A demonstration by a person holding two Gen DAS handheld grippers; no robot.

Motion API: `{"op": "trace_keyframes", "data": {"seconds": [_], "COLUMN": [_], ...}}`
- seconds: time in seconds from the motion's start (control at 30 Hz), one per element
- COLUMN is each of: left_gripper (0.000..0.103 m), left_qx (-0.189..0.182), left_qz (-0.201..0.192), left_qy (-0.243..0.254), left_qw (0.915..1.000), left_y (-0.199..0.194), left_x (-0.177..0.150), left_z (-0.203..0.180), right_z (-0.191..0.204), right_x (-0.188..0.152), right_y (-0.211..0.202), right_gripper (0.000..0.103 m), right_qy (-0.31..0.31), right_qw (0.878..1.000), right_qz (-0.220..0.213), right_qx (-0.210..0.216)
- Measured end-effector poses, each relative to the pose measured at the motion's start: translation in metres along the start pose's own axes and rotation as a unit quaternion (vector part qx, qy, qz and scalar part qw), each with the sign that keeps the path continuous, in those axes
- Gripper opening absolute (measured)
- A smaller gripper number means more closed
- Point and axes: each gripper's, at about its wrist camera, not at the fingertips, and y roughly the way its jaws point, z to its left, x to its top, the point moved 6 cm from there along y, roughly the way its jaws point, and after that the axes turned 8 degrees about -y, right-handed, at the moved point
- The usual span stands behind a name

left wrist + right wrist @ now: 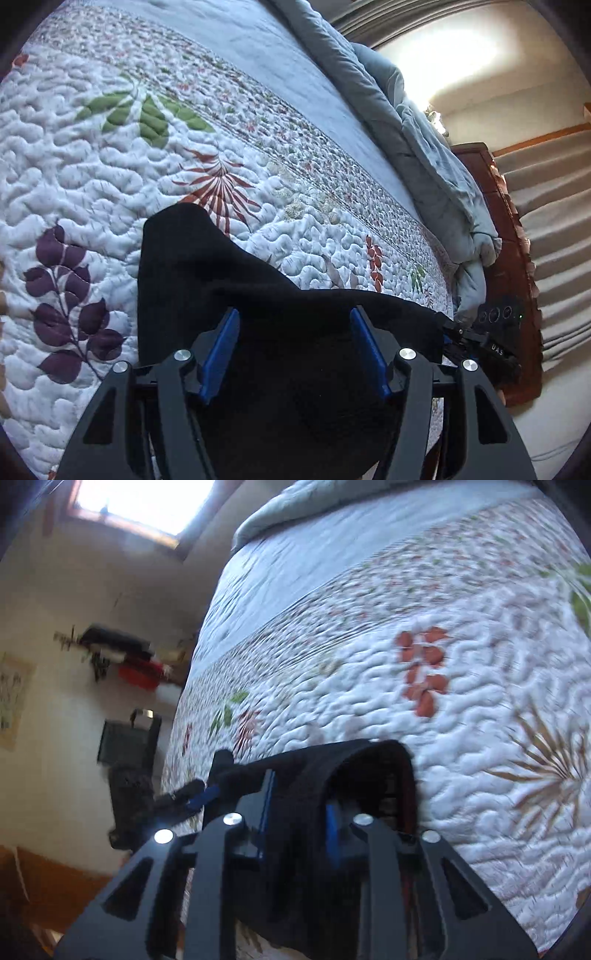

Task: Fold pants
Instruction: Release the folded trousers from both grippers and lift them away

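Observation:
Black pants (221,266) lie on a floral quilted bedspread (110,177). In the left wrist view my left gripper (293,317) stands wide open, its blue pads on either side of the black fabric, which drapes between and under the fingers. In the right wrist view my right gripper (301,794) has its blue pads close together on a thick fold of the pants' waistband (354,760), which arches over the fingers. The other gripper (192,797) shows at the left of that view, and at the right edge of the left wrist view (476,339).
A grey-blue comforter (424,147) is bunched along the bed's far side. A wooden headboard (506,236) and curtains (554,206) stand at the right. The right wrist view shows the bed's edge, a wall shelf (122,657) and a dark stand (129,760) beside the bed.

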Motion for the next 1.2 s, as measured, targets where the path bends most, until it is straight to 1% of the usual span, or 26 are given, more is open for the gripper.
{"op": "trace_keyframes", "data": {"seconds": [0.07,0.1,0.17,0.23,0.27,0.3,0.33,0.37,0.4,0.43,0.47,0.5,0.57,0.63,0.67,0.73,0.8,0.87,0.9,0.93,0.97,1.0,1.03,1.1,1.17,1.2], "left_gripper": [0.061,0.061,0.061,0.060,0.060,0.060,0.060,0.061,0.063,0.066,0.071,0.072,0.072,0.072,0.072,0.072,0.073,0.078,0.079,0.079,0.079,0.080,0.082,0.083,0.083,0.083], "left_qx": [-0.001,0.003,0.014,0.016,0.014,0.012,0.008,0.006,0.005,0.005,0.007,0.012,0.022,0.021,0.018,0.005,-0.012,-0.026,-0.030,-0.032,-0.038,-0.050,-0.061,-0.082,-0.087,-0.081], "left_qz": [0.002,0.004,0.004,0.002,0.001,0.000,-0.001,0.000,-0.001,-0.002,-0.005,-0.007,-0.008,-0.011,-0.016,-0.028,-0.041,-0.056,-0.061,-0.065,-0.069,-0.073,-0.074,-0.071,-0.059,-0.048], "left_qy": [-0.004,0.002,0.013,0.010,0.005,0.000,-0.006,-0.006,0.000,0.006,0.019,0.034,0.042,0.031,0.026,0.020,0.019,0.014,0.012,0.011,0.014,0.020,0.025,0.033,0.027,0.016], "left_qw": [1.0000,1.0000,0.9998,0.9998,0.9999,0.9999,1.0000,1.0000,1.0000,1.0000,0.9998,0.9993,0.9988,0.9992,0.9994,0.9994,0.9989,0.9980,0.9976,0.9973,0.9968,0.9958,0.9951,0.9936,0.9941,0.9954], "left_y": [-0.003,-0.003,0.003,0.007,0.005,0.004,0.001,-0.003,-0.008,-0.012,-0.016,-0.018,-0.018,-0.017,-0.018,-0.026,-0.041,-0.058,-0.066,-0.075,-0.085,-0.093,-0.099,-0.102,-0.093,-0.084], "left_x": [0.005,0.005,0.002,0.004,0.004,0.006,0.006,0.006,0.004,0.001,-0.001,-0.004,-0.006,-0.009,-0.010,-0.013,-0.018,-0.025,-0.028,-0.033,-0.039,-0.045,-0.051,-0.066,-0.077,-0.082], "left_z": [0.013,0.016,0.017,0.018,0.019,0.017,0.015,0.012,0.008,0.004,0.000,-0.003,-0.003,0.000,0.001,-0.001,-0.005,-0.004,-0.003,-0.001,0.000,-0.001,-0.002,-0.004,0.001,0.007], "right_z": [-0.002,0.005,0.027,0.037,0.031,0.021,0.002,-0.014,-0.021,-0.026,-0.028,-0.027,-0.011,0.020,0.034,0.049,0.029,-0.007,-0.033,-0.044,-0.050,-0.048,-0.039,-0.017,0.003,0.005], "right_x": [0.001,0.001,0.001,0.000,0.000,0.000,-0.001,-0.002,-0.005,-0.007,-0.008,-0.009,-0.010,-0.008,-0.007,-0.009,-0.015,-0.020,-0.023,-0.026,-0.029,-0.035,-0.041,-0.056,-0.075,-0.083], "right_y": [-0.022,-0.028,-0.026,-0.009,0.005,0.017,0.023,0.019,0.014,0.003,-0.017,-0.028,-0.045,-0.045,-0.039,-0.008,0.027,0.041,0.035,0.025,0.011,-0.005,-0.014,-0.029,-0.028,-0.022], "right_gripper": [0.024,0.026,0.043,0.044,0.040,0.033,0.012,0.006,0.006,0.022,0.029,0.029,0.029,0.029,0.029,0.027,0.029,0.000,0.000,0.000,0.011,0.017,0.022,0.024,0.030,0.030], "right_qy": [-0.007,-0.012,-0.042,-0.053,-0.042,-0.029,-0.011,0.013,0.027,0.030,0.017,0.013,0.013,-0.022,-0.033,-0.035,-0.006,0.031,0.063,0.081,0.094,0.089,0.084,0.055,0.031,0.029], "right_qw": [0.999,0.999,0.998,0.997,0.998,0.999,1.000,1.000,1.000,0.999,0.997,0.996,0.996,0.996,0.996,0.997,0.999,0.999,0.998,0.995,0.993,0.992,0.990,0.989,0.988,0.989], "right_qz": [-0.034,-0.041,-0.035,-0.016,-0.002,0.010,0.017,0.010,0.002,-0.013,-0.043,-0.057,-0.076,-0.083,-0.077,-0.036,-0.002,0.007,-0.010,-0.030,-0.053,-0.069,-0.073,-0.076,-0.066,-0.054], "right_qx": [-0.004,0.011,0.035,0.051,0.048,0.032,-0.007,-0.019,-0.011,-0.025,-0.066,-0.075,-0.045,-0.010,0.014,0.057,0.049,0.028,0.027,0.041,0.048,0.058,0.082,0.111,0.134,0.135]}}
